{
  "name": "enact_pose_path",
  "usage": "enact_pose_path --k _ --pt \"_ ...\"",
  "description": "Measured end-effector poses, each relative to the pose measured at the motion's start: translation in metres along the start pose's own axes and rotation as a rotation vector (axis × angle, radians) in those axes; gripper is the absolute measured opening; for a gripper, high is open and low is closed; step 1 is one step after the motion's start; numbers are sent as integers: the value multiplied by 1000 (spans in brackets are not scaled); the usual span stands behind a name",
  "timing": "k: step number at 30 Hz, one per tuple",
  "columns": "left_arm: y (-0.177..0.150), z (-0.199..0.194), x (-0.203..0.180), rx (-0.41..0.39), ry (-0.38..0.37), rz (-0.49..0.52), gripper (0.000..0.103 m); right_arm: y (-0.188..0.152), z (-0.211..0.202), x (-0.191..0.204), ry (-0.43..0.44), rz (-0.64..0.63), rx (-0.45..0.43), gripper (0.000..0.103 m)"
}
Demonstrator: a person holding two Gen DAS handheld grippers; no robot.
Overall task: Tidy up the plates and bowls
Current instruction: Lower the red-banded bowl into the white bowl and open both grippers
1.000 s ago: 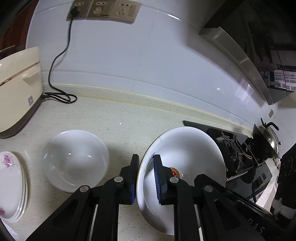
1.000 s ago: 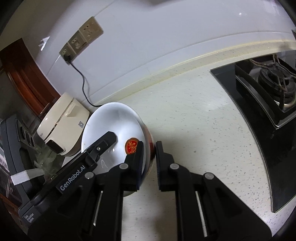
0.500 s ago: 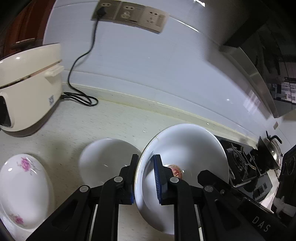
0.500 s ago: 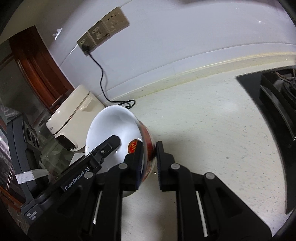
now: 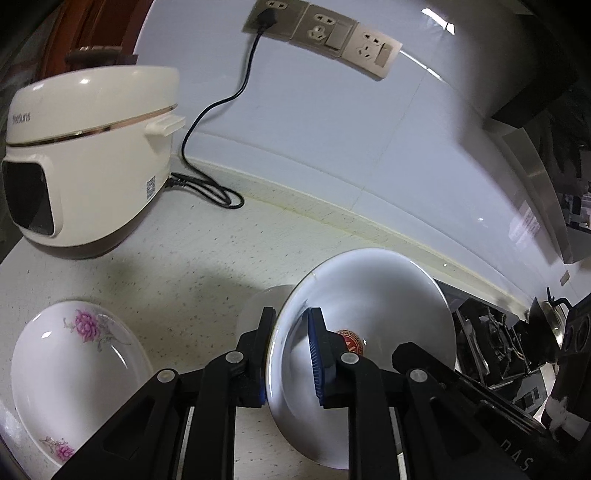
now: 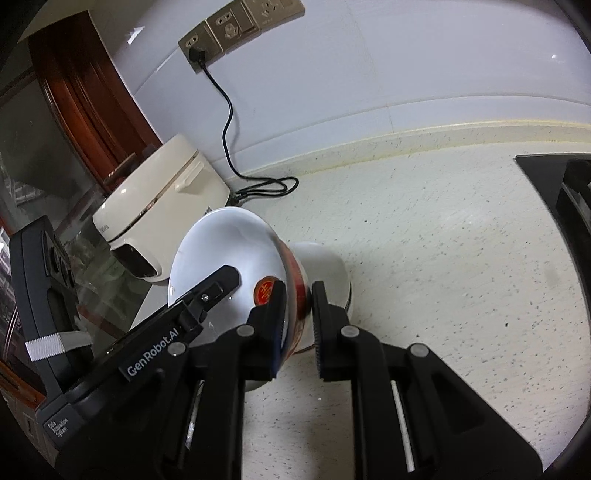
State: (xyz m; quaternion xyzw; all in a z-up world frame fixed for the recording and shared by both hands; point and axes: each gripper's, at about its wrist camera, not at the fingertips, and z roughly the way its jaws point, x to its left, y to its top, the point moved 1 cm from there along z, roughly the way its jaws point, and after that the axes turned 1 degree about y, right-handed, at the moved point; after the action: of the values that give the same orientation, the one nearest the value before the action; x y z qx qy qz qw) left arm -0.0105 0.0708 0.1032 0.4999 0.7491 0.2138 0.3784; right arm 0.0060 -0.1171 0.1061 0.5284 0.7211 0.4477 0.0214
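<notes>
The left tongs (image 5: 290, 354) are clamped on the near rim of a white bowl with a red emblem (image 5: 373, 295), one finger outside the wall and the blue-padded finger inside. The right tongs (image 6: 297, 314) are clamped on the opposite rim of the same bowl (image 6: 229, 254), with the red-banded outer wall pressed between their pads. The bowl hangs tilted between the two pairs of tongs, its opening facing the left tongs' camera and its red emblem showing just past the left inner finger.

Directly beneath and behind the held bowl, a plain white bowl (image 6: 325, 266) sits on the speckled surface (image 5: 207, 258); from the left tongs only a sliver of it (image 5: 258, 306) shows, just left of the outer finger. Whether the two bowls touch cannot be told.

Left of the left tongs, near the lower edge, lies a white oval plate with pink flowers (image 5: 74, 365). Farther ahead and to the left stands a cream rice cooker (image 5: 88, 155), its black cord (image 5: 210, 110) running up to a wall socket (image 5: 269, 14). To the right of the left tongs a black gas hob (image 5: 495, 332) sits in the surface; from the right tongs its corner (image 6: 546, 177) appears at the far right
</notes>
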Motion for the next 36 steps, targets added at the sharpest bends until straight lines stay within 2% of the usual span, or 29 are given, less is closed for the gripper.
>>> enact_pose_path --k 11,36 --pt "-4 11 6 19 39 15 18 -3 21 -1 -22 1 37 17" --pt "-7 27 12 37 47 18 18 -4 32 -7 -31 23 34 17"
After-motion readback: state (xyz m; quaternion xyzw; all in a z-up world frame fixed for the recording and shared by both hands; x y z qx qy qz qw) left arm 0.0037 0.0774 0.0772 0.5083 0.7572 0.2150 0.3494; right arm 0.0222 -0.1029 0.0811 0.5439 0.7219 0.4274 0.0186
